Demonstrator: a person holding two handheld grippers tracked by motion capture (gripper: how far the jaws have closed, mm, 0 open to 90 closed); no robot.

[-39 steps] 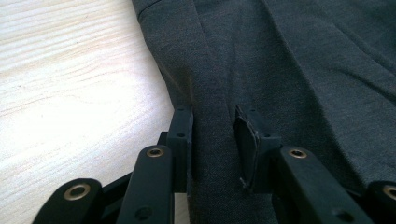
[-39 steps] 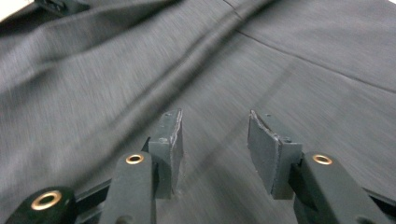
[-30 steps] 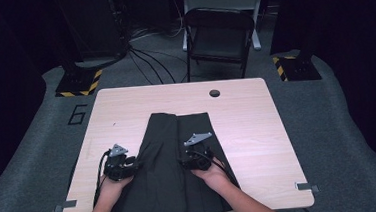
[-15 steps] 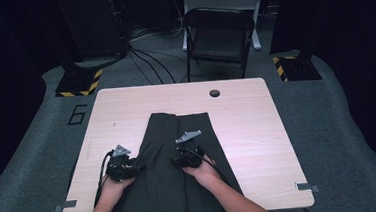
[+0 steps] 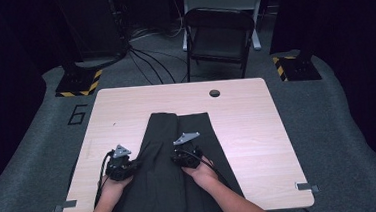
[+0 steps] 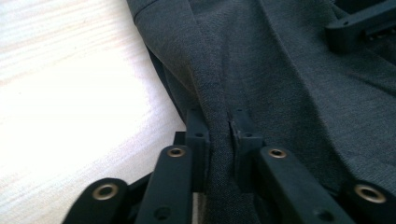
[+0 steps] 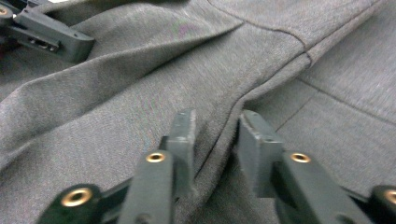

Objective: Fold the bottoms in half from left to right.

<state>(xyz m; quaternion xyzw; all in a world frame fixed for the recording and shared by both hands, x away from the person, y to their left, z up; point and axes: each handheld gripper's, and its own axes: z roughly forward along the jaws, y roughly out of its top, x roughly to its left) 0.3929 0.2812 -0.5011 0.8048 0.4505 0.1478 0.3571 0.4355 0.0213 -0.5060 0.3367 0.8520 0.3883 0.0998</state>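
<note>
A dark grey garment (image 5: 178,132), folded lengthwise, lies on the light wooden table (image 5: 257,126) and hangs over its near edge. My left gripper (image 5: 134,163) is at the garment's left edge. Its jaws have just been closing, and my left gripper (image 6: 218,126) is now shut on a raised ridge of the grey cloth (image 6: 280,74). My right gripper (image 5: 175,157) rests on the garment's middle. Its jaws have also just been closing, and my right gripper (image 7: 217,128) pinches a fold beside a seam (image 7: 275,70). Each gripper view shows the other gripper's black jaw farther off.
A round cable hole (image 5: 214,92) sits near the table's far edge. Behind the table stands a dark folding chair (image 5: 219,38), with cables on the floor and yellow-black striped stand bases (image 5: 79,83) to either side. Bare wood lies left and right of the garment.
My right hand has shifted left, toward the garment's middle fold. My left hand has stayed where it was at the left edge.
</note>
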